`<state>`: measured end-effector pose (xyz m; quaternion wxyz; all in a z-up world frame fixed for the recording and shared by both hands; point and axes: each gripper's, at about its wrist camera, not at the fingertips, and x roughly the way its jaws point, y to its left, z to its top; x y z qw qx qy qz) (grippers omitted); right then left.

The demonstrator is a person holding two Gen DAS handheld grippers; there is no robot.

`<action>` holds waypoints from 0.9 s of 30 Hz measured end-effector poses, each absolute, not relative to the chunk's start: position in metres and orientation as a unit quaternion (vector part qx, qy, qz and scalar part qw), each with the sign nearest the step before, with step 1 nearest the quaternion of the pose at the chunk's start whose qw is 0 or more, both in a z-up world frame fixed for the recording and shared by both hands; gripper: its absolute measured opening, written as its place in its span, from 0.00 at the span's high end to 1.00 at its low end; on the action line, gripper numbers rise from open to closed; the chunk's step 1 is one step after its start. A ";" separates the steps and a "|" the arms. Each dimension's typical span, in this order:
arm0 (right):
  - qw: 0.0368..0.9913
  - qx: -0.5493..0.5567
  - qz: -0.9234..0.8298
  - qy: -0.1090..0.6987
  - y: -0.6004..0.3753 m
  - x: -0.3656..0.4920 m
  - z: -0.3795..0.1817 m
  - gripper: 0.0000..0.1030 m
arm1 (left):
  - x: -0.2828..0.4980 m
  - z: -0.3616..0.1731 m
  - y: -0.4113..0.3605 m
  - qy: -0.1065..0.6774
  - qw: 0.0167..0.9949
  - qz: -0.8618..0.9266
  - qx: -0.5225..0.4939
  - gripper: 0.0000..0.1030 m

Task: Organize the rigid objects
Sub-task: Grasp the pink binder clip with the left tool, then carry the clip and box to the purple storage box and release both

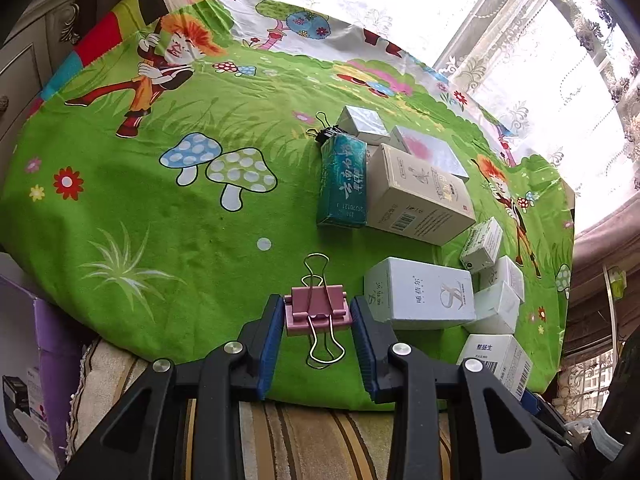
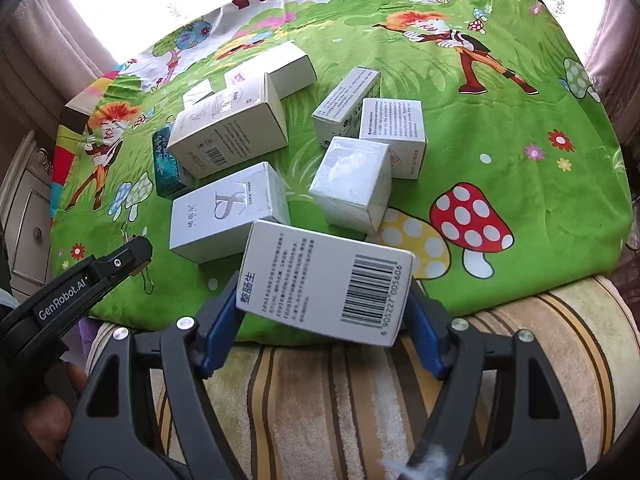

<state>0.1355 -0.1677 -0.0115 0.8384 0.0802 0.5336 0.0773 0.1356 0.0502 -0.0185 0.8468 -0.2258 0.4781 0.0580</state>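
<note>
In the left wrist view we hold the left gripper (image 1: pixel 318 326) low in the centre of the frame, its two blue pads closed against the sides of a pink binder clip (image 1: pixel 318 312). The clip sits on the green cartoon cloth (image 1: pixel 160 220), its wire handles pointing up and down the frame.

To the right of the clip lies a white box with grey lettering (image 1: pixel 420 294), just beside the right pad. Above it, in the middle right, a teal packet (image 1: pixel 343 184) lies against a cream box with a barcode (image 1: pixel 420 196). A black binder clip (image 1: pixel 326 130) rests at the top end of the teal packet, touching it. More small white boxes crowd the right side of the frame.

In the right wrist view we grip a white box with a large barcode (image 2: pixel 324 284) in the right gripper (image 2: pixel 320 304); the blue pads press on its left and right ends, and the box is tilted, its right end lower. It fills the lower centre of the frame. Whether it touches the cloth we cannot tell. Above it sit the other boxes in a loose cluster, and the left gripper shows at the left edge.
</note>
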 end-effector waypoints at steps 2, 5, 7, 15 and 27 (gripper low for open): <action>0.841 0.080 0.084 0.528 -0.168 0.131 -0.008 0.26 | 0.126 -0.015 0.054 0.472 0.848 0.056 -0.234 0.66; 0.847 0.076 0.093 0.518 -0.165 0.127 -0.002 0.26 | 0.115 -0.012 0.057 0.463 0.849 0.055 -0.248 0.66; 0.852 0.064 0.098 0.510 -0.160 0.124 0.004 0.26 | 0.107 -0.010 0.062 0.457 0.849 0.058 -0.257 0.66; 0.859 0.021 0.144 0.492 -0.123 0.109 0.024 0.26 | 0.069 -0.002 0.098 0.432 0.848 0.084 -0.295 0.66; 0.830 -0.070 0.287 0.474 -0.010 0.066 0.041 0.26 | -0.009 -0.002 0.195 0.381 0.831 0.193 -0.356 0.66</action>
